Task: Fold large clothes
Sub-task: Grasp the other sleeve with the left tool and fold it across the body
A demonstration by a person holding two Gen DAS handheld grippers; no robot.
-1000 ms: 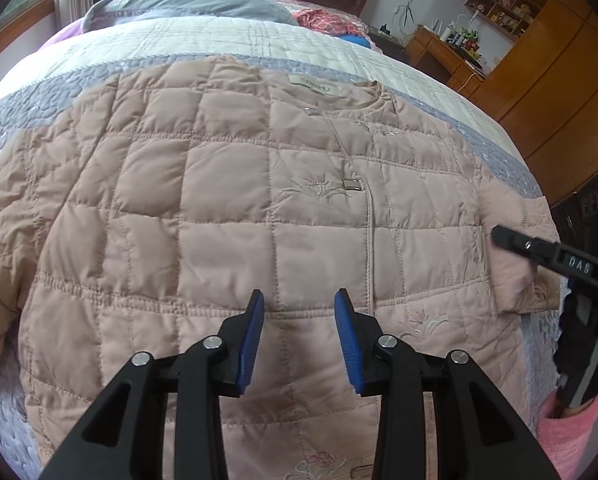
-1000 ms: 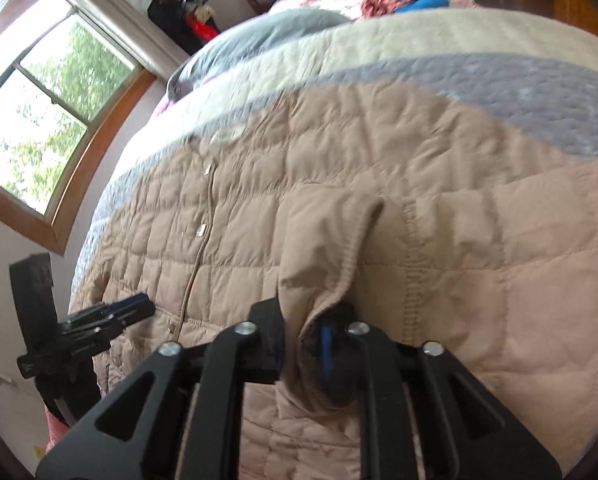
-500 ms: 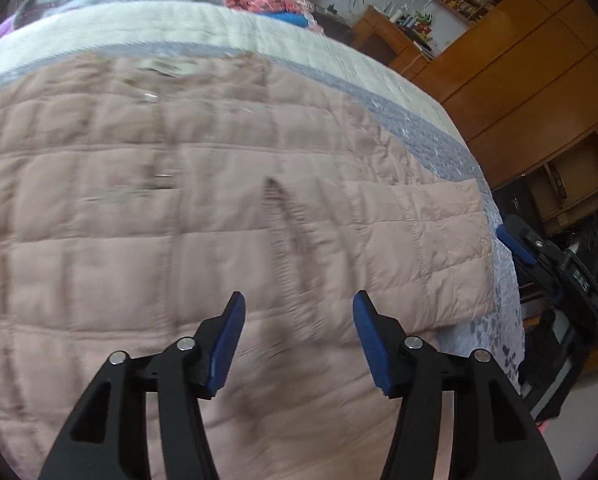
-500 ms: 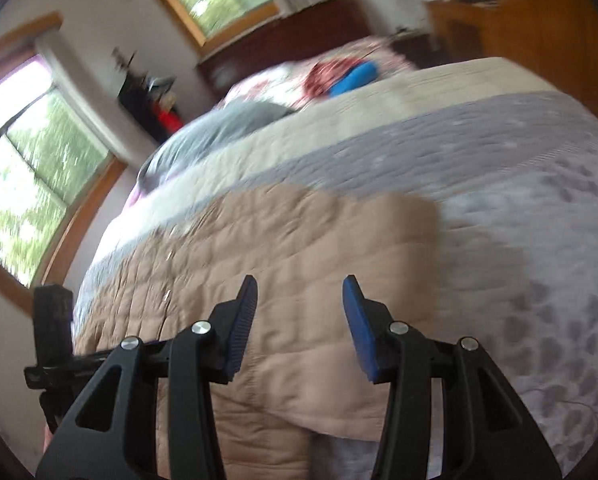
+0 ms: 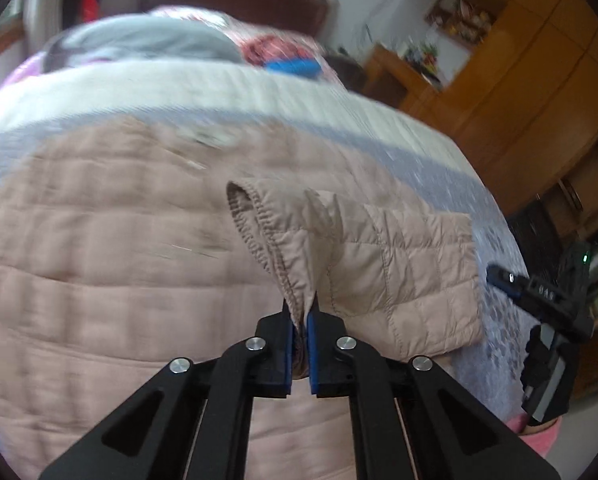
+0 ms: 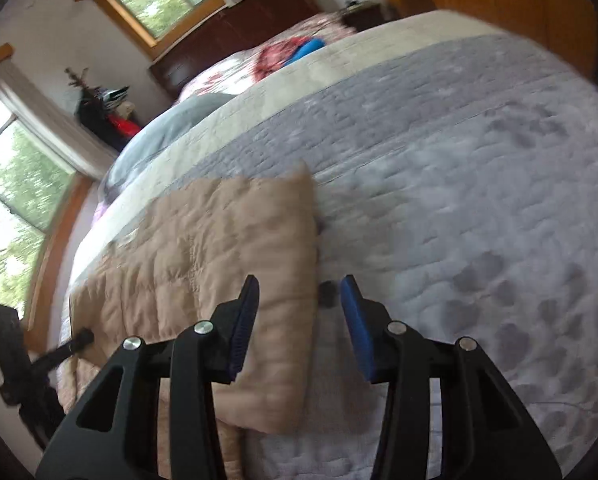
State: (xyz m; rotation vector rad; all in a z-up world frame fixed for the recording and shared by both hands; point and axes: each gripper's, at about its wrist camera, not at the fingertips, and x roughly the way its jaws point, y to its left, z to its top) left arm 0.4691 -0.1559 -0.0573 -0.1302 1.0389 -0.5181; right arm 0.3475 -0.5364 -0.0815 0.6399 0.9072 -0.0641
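Jacket [image 5: 111,280], quilted and pink-beige, lies spread flat on the bed [image 6: 479,184], filling the space ahead of the left tool [image 5: 299,334]. That tool is clamped tight on the sleeve cuff [image 5: 283,276], lifting it off the jacket's body, probably so the sleeve [image 5: 399,264] can be laid across the front as a fold. The right tool [image 6: 299,320] stands wide apart and empty, straddling the sleeve's straight folded edge, likely ready to pin or smooth it.
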